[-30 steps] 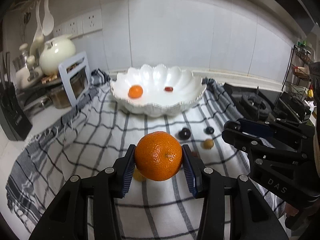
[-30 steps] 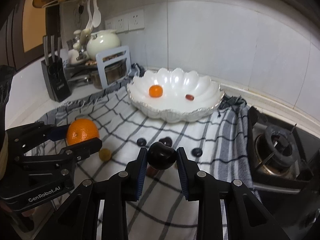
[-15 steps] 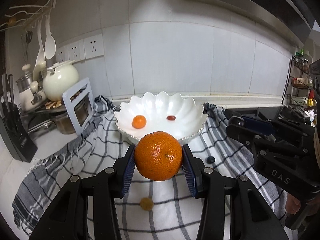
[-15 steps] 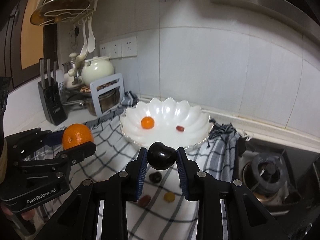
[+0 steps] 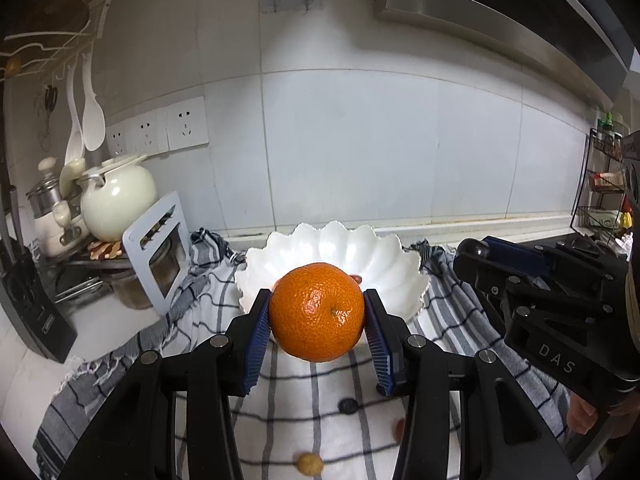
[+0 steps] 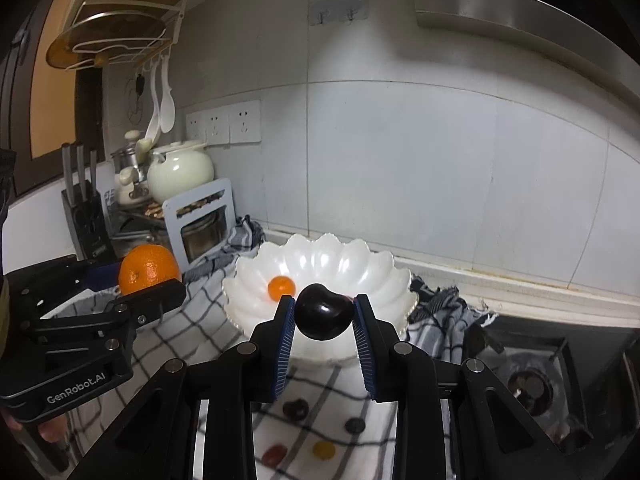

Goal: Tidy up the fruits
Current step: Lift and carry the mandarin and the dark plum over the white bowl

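The left claw [image 5: 317, 322] grips a large orange [image 5: 317, 311]; the right claw [image 6: 323, 318] grips a dark plum [image 6: 323, 311]. Both hang before the white scalloped bowl [image 6: 360, 264], which holds a small tangerine [image 6: 281, 288].

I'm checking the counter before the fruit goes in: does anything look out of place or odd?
Several small fruits lie loose on the checked cloth in front of the white scalloped bowl, among them a yellow one and a dark round one. Nothing looks spilled or damaged.
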A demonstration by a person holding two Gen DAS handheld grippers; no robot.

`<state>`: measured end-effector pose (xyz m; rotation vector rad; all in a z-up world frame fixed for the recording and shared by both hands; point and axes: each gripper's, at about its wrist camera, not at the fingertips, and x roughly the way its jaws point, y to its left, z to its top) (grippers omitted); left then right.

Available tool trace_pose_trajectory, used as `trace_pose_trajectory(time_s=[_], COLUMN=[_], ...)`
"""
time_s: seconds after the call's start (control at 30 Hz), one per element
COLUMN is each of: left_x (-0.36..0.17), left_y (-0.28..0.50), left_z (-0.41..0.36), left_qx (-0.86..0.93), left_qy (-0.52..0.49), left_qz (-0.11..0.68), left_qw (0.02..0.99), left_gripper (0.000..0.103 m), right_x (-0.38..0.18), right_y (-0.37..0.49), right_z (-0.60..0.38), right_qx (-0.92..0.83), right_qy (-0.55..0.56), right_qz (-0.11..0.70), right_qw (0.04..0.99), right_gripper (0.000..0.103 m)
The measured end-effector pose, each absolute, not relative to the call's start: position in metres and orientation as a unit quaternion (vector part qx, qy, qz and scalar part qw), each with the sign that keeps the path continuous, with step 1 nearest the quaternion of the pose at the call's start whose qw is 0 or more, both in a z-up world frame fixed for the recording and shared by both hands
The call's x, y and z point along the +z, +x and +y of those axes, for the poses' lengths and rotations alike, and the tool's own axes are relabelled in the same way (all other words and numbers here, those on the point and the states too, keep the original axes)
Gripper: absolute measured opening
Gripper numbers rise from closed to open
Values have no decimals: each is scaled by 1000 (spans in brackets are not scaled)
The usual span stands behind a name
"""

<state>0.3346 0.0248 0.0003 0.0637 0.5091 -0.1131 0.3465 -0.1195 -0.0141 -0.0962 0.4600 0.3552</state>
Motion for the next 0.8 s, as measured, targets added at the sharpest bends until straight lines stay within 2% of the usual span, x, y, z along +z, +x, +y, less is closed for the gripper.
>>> trace_pose_trajectory(time_s=[0.37,0.8], left_x=[0,-31], left_y=[384,450], left_z=[36,38], left_qx=[-58,-44], left_qy=[19,30], left_qz=[275,329], left_qw=[959,943], left_gripper=[45,45], right_x=[-14,-39], right_y=[399,460], right_z=[-112,-103], right_qx=[182,167], right_qy=[-41,-59], right_qz=[253,298], right_qw=[949,938], right_gripper=[31,31])
